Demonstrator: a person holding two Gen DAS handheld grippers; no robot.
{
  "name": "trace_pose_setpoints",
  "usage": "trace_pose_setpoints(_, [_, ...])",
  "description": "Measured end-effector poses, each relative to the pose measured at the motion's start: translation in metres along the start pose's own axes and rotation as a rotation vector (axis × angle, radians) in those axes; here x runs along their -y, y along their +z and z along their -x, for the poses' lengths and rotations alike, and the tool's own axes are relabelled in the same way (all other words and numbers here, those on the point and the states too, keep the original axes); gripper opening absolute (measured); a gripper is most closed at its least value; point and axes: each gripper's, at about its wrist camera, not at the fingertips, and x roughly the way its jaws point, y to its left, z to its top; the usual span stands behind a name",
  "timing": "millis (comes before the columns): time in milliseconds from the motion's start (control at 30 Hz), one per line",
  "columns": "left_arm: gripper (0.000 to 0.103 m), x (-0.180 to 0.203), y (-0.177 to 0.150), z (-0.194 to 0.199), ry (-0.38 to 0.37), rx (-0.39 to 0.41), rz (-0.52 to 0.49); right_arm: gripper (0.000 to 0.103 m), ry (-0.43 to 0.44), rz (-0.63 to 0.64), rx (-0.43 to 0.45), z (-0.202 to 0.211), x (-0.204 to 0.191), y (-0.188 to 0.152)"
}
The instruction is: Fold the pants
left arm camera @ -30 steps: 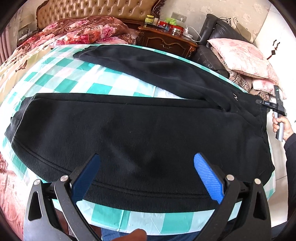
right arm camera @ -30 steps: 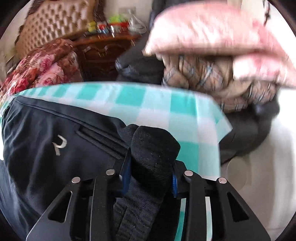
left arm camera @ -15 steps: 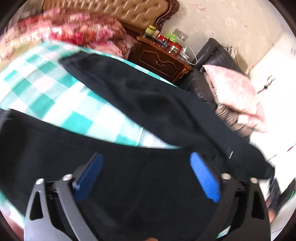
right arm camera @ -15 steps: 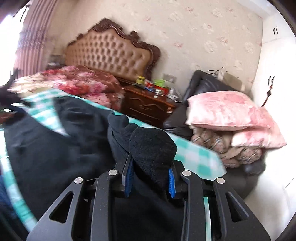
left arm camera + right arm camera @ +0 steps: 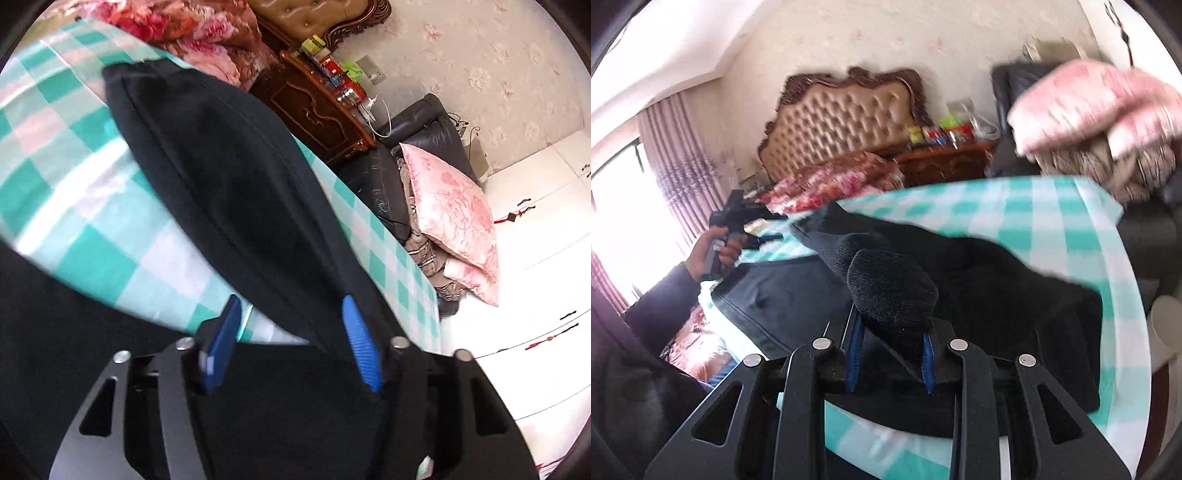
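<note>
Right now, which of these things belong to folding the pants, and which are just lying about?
In the job:
black pants
checked cloth under them
left gripper, closing
right gripper, clamping the pants

Lying about:
pink pillow
nightstand
headboard
floral quilt

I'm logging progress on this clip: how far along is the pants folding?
Done: nothing folded flat yet. In hand: the right gripper clamps a bunched edge of the black fleece pants, lifted over the green-checked cloth; the left gripper is closing around another part. Left: laying and folding.

Pink pillow (image 5: 1093, 107) blurred; pants (image 5: 229, 192) cut off below.
</note>
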Motion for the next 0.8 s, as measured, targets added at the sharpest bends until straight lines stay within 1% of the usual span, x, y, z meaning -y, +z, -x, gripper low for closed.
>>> trace_pose_setpoints(67, [0.048, 0.002, 0.016, -0.017, -0.023, -0.025, 0.008, 0.028, 0.0, 0.024, -0.027, -0.005, -0.005, -0.004])
trace_pose_setpoints(233, [0.048, 0.011, 0.065, -0.063, 0.0, -0.056, 0.04, 0.028, -0.012, 0.039, -0.059, -0.008, 0.0, -0.015])
trace_pose_setpoints(367, [0.048, 0.017, 0.093, -0.111, 0.002, -0.125, 0.086, 0.028, -0.02, 0.053, -0.076, -0.012, 0.0, -0.017])
trace_pose_setpoints(400, [0.048, 0.02, 0.098, -0.122, 0.006, -0.15, 0.077, 0.028, -0.021, 0.057, -0.08, -0.013, 0.001, -0.016])
trace_pose_setpoints(433, [0.044, 0.021, 0.1, -0.13, 0.025, -0.164, 0.062, 0.028, -0.025, 0.061, -0.083, -0.012, 0.0, -0.016])
trace_pose_setpoints(467, [0.015, 0.021, 0.102, -0.133, 0.035, -0.167, 0.058, 0.028, -0.027, 0.063, -0.085, -0.013, 0.003, -0.015])
trace_pose_setpoints(500, [0.008, 0.02, 0.103, -0.135, 0.036, -0.173, 0.059, 0.028, -0.031, 0.06, -0.084, -0.012, 0.005, -0.015])
trace_pose_setpoints(567, [0.008, 0.02, 0.105, -0.119, 0.008, -0.143, 0.045, 0.028, -0.049, 0.05, -0.078, -0.009, 0.009, -0.012])
trace_pose_setpoints(600, [0.008, 0.021, 0.102, -0.101, -0.007, -0.114, 0.034, 0.028, -0.061, 0.044, -0.072, -0.006, 0.012, -0.011])
trace_pose_setpoints(667, [0.008, 0.019, 0.087, -0.062, -0.033, -0.072, 0.023, 0.028, -0.087, 0.019, -0.052, -0.002, 0.021, -0.007])
trace_pose_setpoints(700, [0.008, 0.017, 0.073, -0.036, -0.048, -0.048, 0.016, 0.029, -0.102, -0.003, -0.042, 0.001, 0.027, -0.003])
trace_pose_setpoints(800, [0.008, 0.002, 0.028, 0.021, -0.07, -0.003, 0.017, 0.03, -0.167, -0.092, -0.008, 0.008, 0.048, 0.006])
